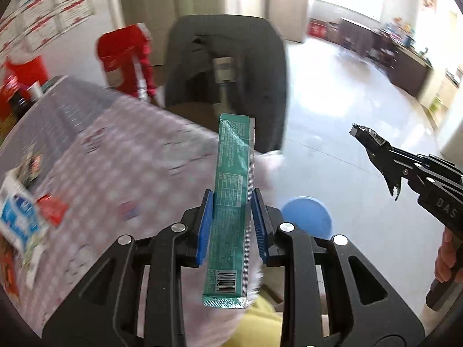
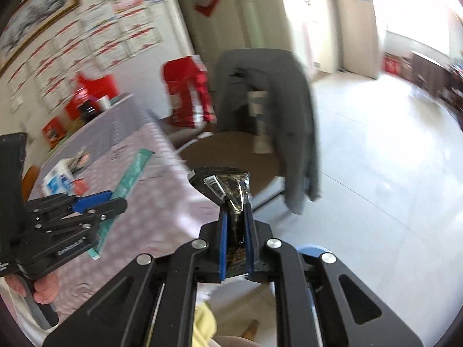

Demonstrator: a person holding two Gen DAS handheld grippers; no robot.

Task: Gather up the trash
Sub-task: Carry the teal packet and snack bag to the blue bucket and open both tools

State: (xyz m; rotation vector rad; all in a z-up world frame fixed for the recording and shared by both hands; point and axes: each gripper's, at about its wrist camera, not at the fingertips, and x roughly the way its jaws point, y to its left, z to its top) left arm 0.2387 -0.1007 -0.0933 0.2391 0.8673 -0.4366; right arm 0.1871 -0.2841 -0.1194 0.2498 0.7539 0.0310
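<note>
A teal wrapper (image 1: 231,202) is showing at centre frame, a black wrapper (image 2: 228,190) glinting silver, and the counter (image 1: 115,150) lying pale lilac-checked at left.

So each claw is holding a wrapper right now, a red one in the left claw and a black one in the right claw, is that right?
Not quite: the colour is wrong. The left claw holds a teal wrapper, not a red one, as the left wrist view shows. The right claw does hold a black wrapper.

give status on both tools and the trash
Left tool shut on teal wrapper. Right tool shut on black wrapper. Nothing blocking.
</note>
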